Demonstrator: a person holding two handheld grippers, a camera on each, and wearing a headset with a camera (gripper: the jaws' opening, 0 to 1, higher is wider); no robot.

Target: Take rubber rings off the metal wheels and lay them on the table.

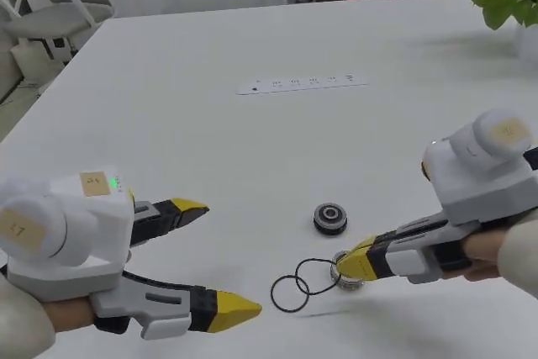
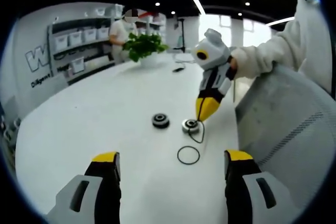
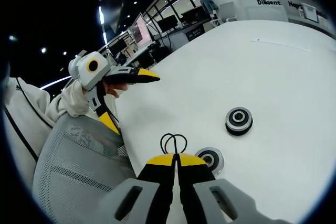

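Near the front edge of the white desk (image 1: 252,149) we see the right gripper (image 1: 343,266) with its fingers pressed together on a black rubber ring (image 1: 315,277). The ring's loop droops toward the desk just beside a metal wheel (image 3: 211,158), which sits under the fingertips. A second ring (image 2: 188,155) lies flat close by — free of both grippers. Farther back stands another wheel (image 1: 330,218), dark-rimmed. Our left gripper (image 1: 232,256) hovers off to the side, fingers wide apart — empty.
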